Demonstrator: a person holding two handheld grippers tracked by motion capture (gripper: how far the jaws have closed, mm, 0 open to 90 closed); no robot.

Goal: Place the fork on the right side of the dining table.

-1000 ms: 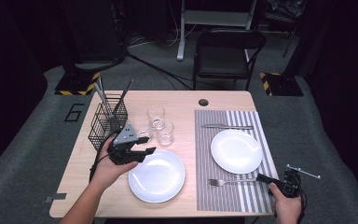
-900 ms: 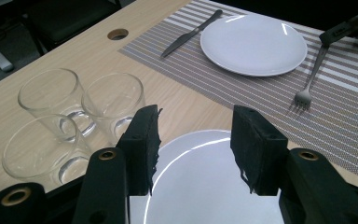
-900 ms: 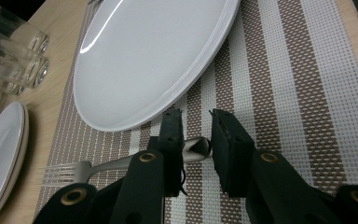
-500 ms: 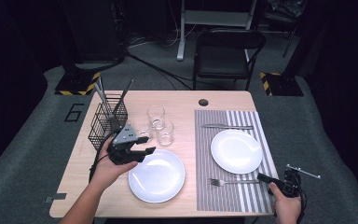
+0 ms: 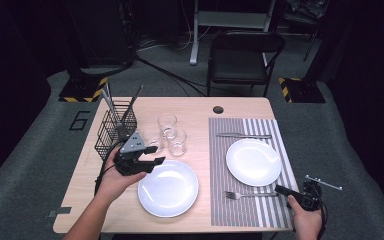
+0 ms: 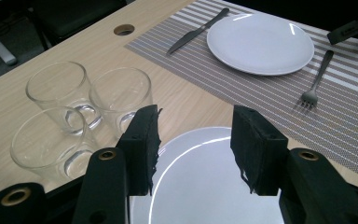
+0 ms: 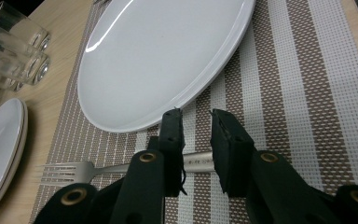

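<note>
**Fork under right jaws, left gripper over plate**

The right gripper (image 7: 195, 140) stands over the fork (image 7: 98, 170) handle, jaws a little apart astride it, not gripping. The fork lies on the striped woven mat (image 5: 220, 165) below the round white plate (image 5: 253, 161). The left gripper (image 6: 196, 144) gapes wide, released, above the near plate (image 5: 168, 187), beside three clear glasses (image 6: 56, 86). Wooden table (image 5: 195, 107); dark room, grey floor.

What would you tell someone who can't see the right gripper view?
The right gripper hangs open just over a fork handle on a striped placemat. A white plate sits just beyond the fork.
</note>
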